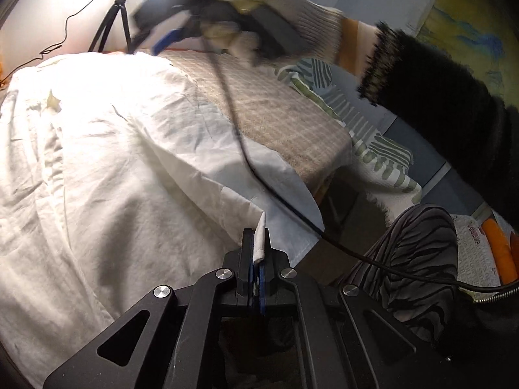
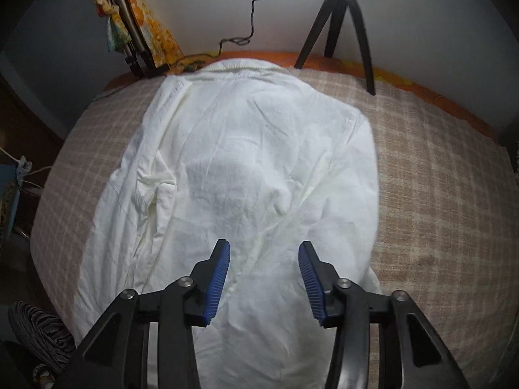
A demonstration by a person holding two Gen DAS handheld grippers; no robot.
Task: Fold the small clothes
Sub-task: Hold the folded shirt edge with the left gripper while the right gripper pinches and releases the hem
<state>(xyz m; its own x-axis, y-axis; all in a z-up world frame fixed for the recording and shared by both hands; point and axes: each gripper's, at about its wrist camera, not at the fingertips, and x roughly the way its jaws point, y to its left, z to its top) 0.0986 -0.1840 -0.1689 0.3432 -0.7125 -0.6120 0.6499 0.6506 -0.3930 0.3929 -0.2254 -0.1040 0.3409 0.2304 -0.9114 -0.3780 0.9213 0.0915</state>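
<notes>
A white garment [image 2: 246,175] lies spread on a beige checked table cover [image 2: 438,168]; it also shows in the left wrist view [image 1: 97,149]. My left gripper [image 1: 258,246] is shut on a hem corner of the white garment at its near right edge, lifting that corner a little. My right gripper [image 2: 264,253] is open and empty, hovering just above the near part of the garment. In the left wrist view the right gripper [image 1: 162,43] appears at the far side, held by a gloved hand [image 1: 279,9].
A black tripod [image 2: 343,16] stands at the back of the table, another folded stand [image 2: 129,32] with a colourful cloth at the back left. A black cable [image 1: 246,149] runs across the table. A striped-trousered leg [image 1: 418,259] is by the table's near edge.
</notes>
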